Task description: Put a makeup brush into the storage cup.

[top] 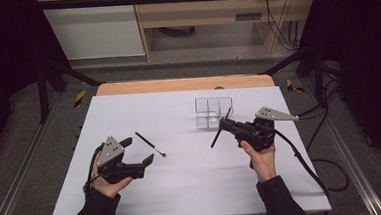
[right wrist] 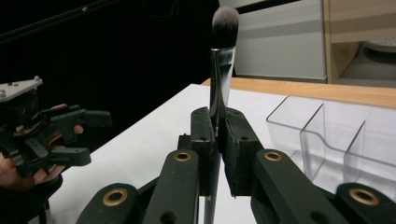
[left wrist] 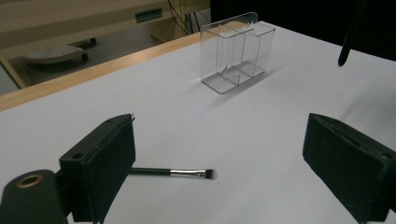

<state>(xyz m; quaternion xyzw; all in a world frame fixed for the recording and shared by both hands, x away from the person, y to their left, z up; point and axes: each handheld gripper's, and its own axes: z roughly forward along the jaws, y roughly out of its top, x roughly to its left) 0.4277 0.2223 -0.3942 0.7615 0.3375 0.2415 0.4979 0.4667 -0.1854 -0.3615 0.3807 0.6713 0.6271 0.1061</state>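
A thin black makeup brush lies on the white table, its silver ferrule and small tip just beyond my left jaws. My left gripper is open beside it, nothing between its fingers. My right gripper is shut on a larger makeup brush; the bristle head points up in the right gripper view and the black handle slants down toward the table. A clear plastic organizer with three compartments stands just beyond the right gripper, seemingly empty.
The wooden table edge runs along the far side. A cable trails from the right gripper off the table's right side. A light wooden cabinet stands on the floor beyond.
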